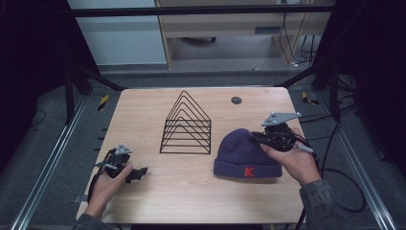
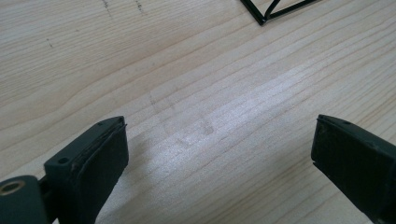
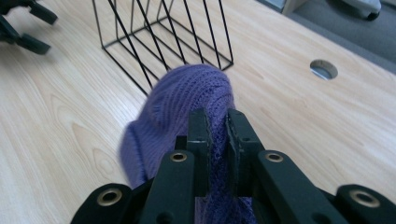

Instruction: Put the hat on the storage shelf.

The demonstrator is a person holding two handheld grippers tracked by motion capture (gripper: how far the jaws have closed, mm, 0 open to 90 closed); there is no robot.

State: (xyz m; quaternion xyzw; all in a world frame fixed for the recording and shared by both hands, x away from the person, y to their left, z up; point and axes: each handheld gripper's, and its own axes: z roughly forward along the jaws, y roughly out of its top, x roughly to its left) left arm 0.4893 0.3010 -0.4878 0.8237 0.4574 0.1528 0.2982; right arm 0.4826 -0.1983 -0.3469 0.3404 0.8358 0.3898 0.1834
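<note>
Closest to the lens, the right gripper (image 3: 217, 122) has its two black jaws pinched together on a fold of the purple knit hat (image 3: 177, 107), yarn squeezed between the pads and bulging out past the tips. From above, that gripper (image 1: 253, 137) sits at the hat's crown, on the right half of the table (image 1: 191, 191), while the folded brim with its red letter K (image 1: 249, 172) lies flat on the wood, facing the near edge. Some bare wood shows between brim and near edge, and a narrower strip runs along the table's right side.

Over on the left, the left gripper (image 1: 140, 173) rests low near the near-left corner, its jaws (image 2: 219, 154) standing wide apart with nothing but pale wood grain between them. Open tabletop stretches from it toward the centre.

Mid-table stands the black wire rack (image 1: 186, 125), a row of triangular frames on a rectangular base. Its right base rail lies just beside the hat's left flank, apart from it as far as the high view tells. One base corner of the rack (image 2: 262, 20) peeks in at the top of the left gripper view, well clear of those open jaws. Behind the hat, a small round hole (image 1: 236, 100) sits near the far edge, with free surface all around it.
</note>
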